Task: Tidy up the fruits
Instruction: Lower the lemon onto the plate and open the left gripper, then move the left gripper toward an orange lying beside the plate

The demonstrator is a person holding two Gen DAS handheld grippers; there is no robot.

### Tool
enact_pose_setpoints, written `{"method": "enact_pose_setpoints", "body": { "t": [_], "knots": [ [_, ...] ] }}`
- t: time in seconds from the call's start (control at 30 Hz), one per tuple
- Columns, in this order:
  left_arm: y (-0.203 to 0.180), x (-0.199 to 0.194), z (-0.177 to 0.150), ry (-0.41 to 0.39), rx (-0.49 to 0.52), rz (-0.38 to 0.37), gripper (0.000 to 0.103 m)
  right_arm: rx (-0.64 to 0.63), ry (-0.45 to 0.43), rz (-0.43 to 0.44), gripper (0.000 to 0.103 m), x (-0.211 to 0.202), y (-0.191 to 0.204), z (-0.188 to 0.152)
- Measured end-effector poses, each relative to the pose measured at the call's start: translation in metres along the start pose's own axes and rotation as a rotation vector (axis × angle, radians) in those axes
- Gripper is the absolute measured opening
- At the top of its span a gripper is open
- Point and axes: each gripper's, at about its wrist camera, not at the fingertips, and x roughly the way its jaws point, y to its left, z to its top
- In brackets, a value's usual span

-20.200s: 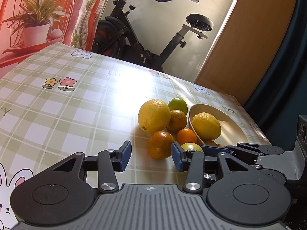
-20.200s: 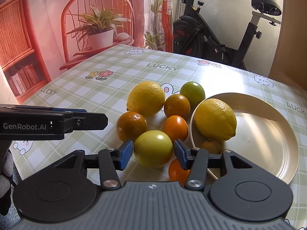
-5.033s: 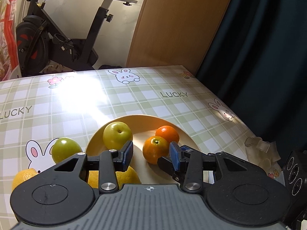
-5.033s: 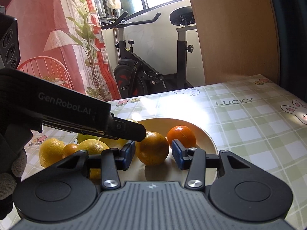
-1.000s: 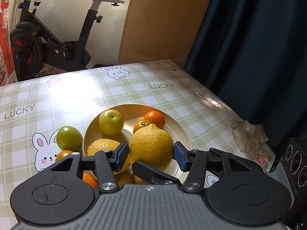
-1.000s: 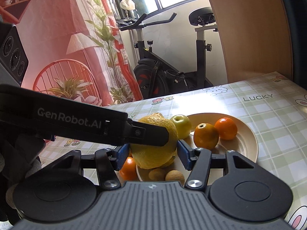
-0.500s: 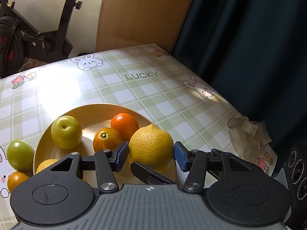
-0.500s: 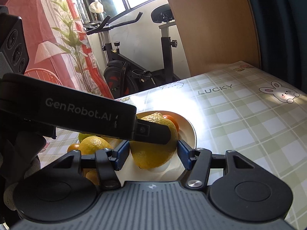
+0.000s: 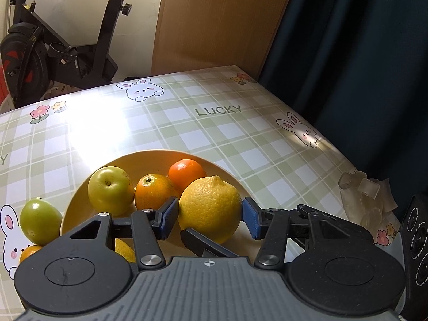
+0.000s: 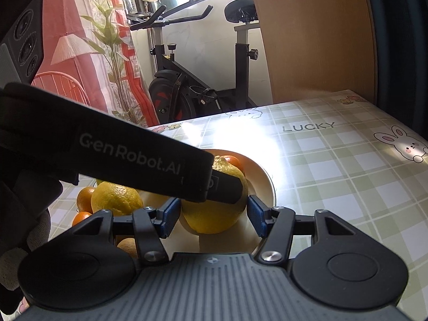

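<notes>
Both grippers, left and right, are clamping one large lemon part-open from crossing directions, sharing its bulk while positioning it over the bowl.

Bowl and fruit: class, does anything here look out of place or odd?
Yes. One lemon sits between both grippers' jaws at once, and a green fruit lies on the table outside the bowl.
</notes>
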Motion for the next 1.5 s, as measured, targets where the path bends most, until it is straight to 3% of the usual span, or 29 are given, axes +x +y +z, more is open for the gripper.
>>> {"method": "enact_pose_setpoints", "body": {
  "t": [0.27, 0.5, 0.8, 0.93, 1.2, 1.5],
  "knots": [
    [-0.004, 0.003, -0.002, -0.024, 0.015, 0.02, 0.054, 0.021, 0.002, 0.028, 0.058, 0.007, -0.006, 0.002],
    [0.003, -0.008, -0.007, -0.056, -0.01, 0.003, 0.055, 0.001, 0.015, -0.003, 0.058, 0.008, 0.0, 0.0],
    [0.018, -0.038, -0.011, -0.121, -0.041, -0.01, 0.055, -0.065, -0.096, -0.044, 0.063, -0.01, 0.014, -0.008],
    [0.028, -0.052, -0.015, -0.138, -0.046, -0.009, 0.055, -0.071, -0.135, -0.031, 0.073, -0.016, 0.013, -0.009],
    [0.068, -0.092, -0.024, -0.186, -0.102, 0.04, 0.055, -0.088, -0.168, -0.035, 0.073, -0.023, 0.018, -0.011],
    [0.104, -0.117, -0.047, -0.188, -0.155, 0.076, 0.056, -0.084, -0.213, -0.077, 0.073, -0.033, 0.023, -0.015]
  ]
}}
